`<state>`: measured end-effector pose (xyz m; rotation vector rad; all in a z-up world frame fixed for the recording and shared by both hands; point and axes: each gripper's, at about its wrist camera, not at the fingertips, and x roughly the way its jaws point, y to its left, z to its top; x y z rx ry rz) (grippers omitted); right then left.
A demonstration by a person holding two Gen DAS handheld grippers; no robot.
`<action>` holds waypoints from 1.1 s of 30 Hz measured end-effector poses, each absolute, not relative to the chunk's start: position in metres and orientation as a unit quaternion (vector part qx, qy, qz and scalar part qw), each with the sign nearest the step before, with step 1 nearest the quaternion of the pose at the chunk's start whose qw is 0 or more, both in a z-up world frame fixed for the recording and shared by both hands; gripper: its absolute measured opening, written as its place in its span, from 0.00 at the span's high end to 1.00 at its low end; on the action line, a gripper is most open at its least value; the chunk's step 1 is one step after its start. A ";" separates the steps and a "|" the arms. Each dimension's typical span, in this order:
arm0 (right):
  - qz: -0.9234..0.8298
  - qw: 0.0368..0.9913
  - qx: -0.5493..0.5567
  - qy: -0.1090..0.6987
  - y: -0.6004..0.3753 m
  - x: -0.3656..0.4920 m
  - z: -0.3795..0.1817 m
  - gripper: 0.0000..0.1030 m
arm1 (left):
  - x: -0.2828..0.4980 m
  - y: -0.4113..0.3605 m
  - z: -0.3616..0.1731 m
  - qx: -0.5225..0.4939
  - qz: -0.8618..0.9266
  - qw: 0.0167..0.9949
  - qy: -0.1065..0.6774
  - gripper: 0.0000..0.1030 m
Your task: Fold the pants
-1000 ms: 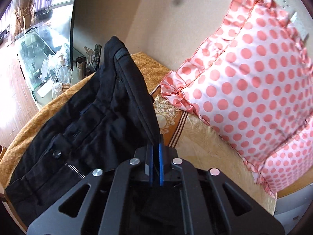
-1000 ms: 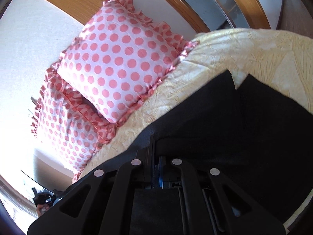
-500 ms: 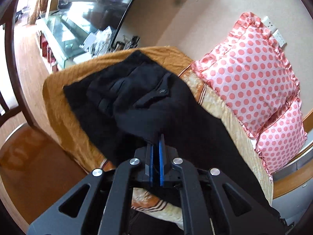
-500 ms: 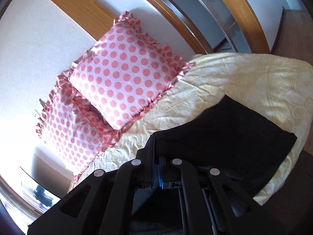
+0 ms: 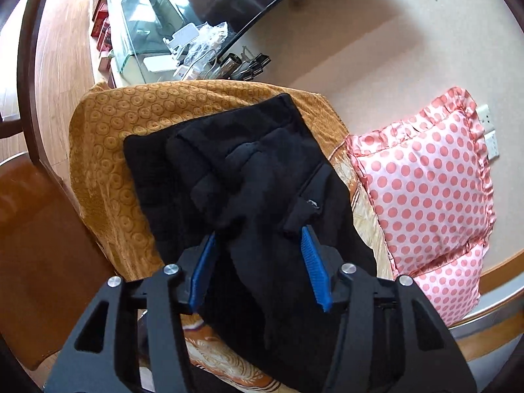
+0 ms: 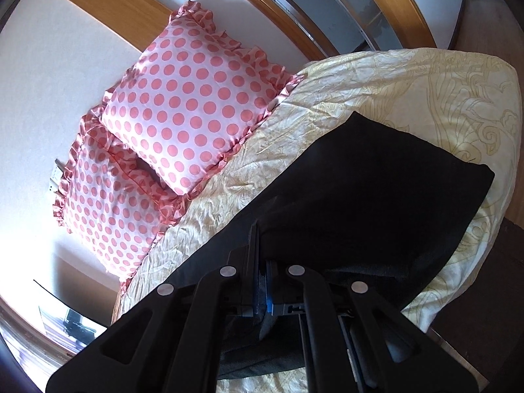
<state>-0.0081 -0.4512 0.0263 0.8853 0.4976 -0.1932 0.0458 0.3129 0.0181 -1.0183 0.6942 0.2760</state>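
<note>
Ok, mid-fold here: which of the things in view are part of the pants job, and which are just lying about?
Part of the job:
- black pants, lying on the bed
- left hand-held gripper, open over the pants
- right hand-held gripper, shut on the pants' edge
- bedspread, the folding surface

Just lying about:
- polka-dot pillows
- glass cabinet with clutter
- wall socket
</note>
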 end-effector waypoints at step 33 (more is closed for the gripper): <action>-0.121 0.802 0.526 0.256 -0.506 -0.001 0.001 0.93 | 0.062 0.113 0.057 -0.116 -0.006 0.920 0.375 0.26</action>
